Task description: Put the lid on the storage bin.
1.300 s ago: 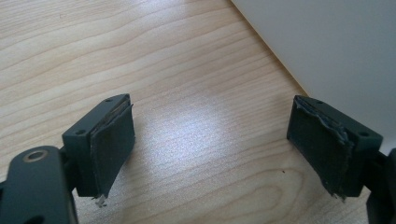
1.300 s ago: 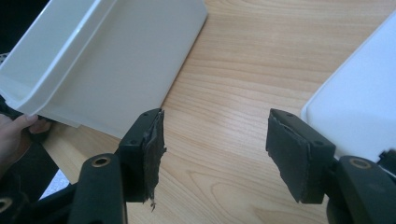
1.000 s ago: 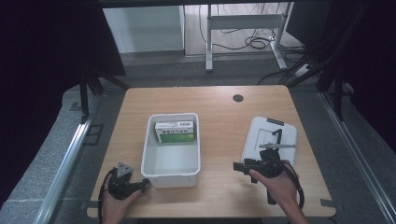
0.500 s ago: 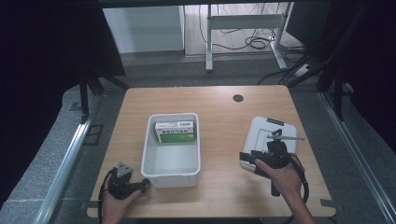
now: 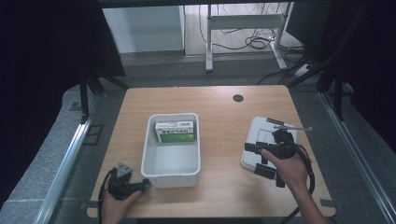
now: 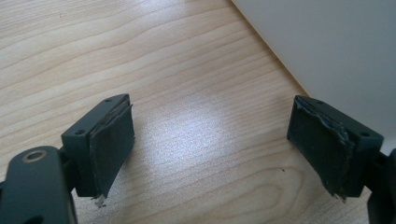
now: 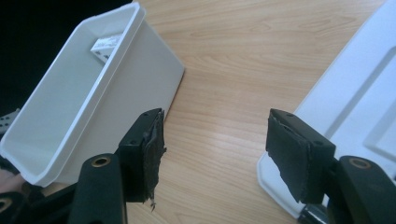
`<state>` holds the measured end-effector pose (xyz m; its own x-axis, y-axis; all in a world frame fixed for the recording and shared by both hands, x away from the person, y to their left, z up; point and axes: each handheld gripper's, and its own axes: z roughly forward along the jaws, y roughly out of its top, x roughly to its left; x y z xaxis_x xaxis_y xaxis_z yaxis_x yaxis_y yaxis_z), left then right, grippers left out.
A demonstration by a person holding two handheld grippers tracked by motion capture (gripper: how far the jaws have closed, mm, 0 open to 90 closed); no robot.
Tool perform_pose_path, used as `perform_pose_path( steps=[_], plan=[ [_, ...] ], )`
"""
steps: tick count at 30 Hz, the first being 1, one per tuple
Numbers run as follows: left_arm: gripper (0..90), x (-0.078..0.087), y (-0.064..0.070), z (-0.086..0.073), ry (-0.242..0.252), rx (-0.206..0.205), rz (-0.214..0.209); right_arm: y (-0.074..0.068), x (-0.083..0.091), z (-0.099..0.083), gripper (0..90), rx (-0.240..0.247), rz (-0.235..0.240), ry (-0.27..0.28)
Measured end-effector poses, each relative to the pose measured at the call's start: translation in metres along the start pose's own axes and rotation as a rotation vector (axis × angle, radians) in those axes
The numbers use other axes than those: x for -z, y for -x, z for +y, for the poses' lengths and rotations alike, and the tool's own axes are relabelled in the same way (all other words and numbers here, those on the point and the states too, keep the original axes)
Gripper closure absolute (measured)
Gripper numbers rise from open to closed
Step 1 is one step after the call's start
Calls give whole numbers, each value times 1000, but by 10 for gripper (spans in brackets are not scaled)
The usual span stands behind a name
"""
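Lid [image 5: 261,140] lies flat at the table's right, under my right gripper [image 5: 266,161]; looks light, stiff, thin plastic, probably slick, so I'd pinch its near-left rim. Going left: left gripper [image 6: 210,149] rests wide open, holding nothing, at the bin's [image 5: 172,158] near-left corner. Bin in the middle has a green box [image 5: 175,132] at its far end. Right gripper's jaws are wide open, empty, astride the lid's edge [image 7: 280,186]; bare table [image 5: 224,140] between bin and lid gives sliding room
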<state>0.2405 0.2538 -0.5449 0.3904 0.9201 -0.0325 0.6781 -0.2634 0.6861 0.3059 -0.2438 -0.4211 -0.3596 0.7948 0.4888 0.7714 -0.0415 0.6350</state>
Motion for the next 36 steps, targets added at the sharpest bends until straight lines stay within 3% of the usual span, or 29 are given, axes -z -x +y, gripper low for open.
perform_pose_path(
  steps=[7,10,16,24,36],
  plan=[
    [146,0,0,0,0,0,0,6,5,9,372,-16,-15,14],
    [146,0,0,0,0,0,0,9,5,15,372,-9,-48,0],
    [146,0,0,0,0,0,0,13,3,19,372,-19,-68,-6],
    [146,0,0,0,0,-1,-1,22,0,29,373,-64,-76,-5],
    [146,0,0,0,0,-1,-1,33,-2,41,372,-79,-104,-7]
  ],
)
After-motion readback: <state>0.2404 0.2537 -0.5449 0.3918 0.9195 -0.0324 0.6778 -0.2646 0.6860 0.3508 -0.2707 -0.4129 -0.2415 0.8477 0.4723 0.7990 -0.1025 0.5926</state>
